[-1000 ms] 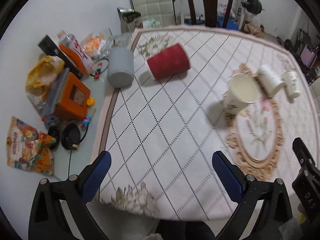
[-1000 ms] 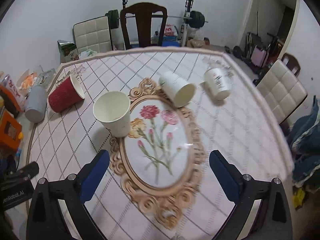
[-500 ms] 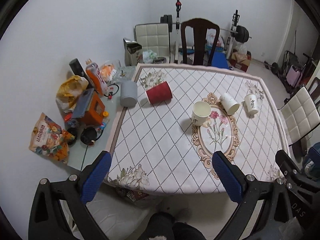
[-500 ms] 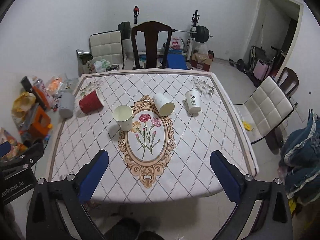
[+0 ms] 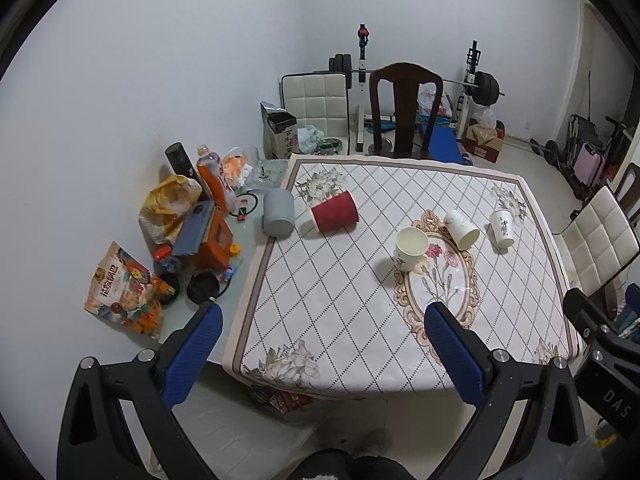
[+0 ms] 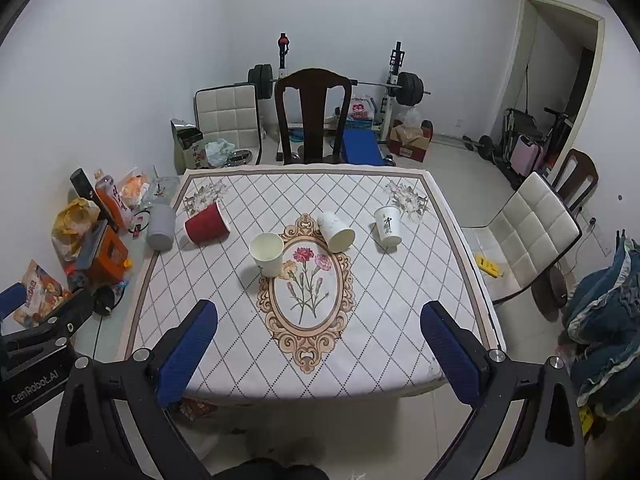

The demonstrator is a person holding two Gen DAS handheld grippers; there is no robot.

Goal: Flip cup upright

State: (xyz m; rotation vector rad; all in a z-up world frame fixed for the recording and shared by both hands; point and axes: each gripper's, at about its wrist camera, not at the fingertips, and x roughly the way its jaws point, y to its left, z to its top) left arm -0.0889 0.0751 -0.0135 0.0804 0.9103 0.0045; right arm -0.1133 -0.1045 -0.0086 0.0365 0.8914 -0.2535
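A cream paper cup stands upright at the left edge of the flower medallion on the table. A red ribbed cup, a grey cup and two white cups lie on their sides farther back. My left gripper and right gripper are both open and empty, held high and well back from the table's near edge.
Snack bags, a bottle, an orange box and cables crowd the grey strip left of the cloth. A dark wooden chair stands behind the table, a white chair to its right. Gym gear lines the back wall.
Both grippers have pulled up and back from the table, so the whole table and room now show. The cups have not moved.
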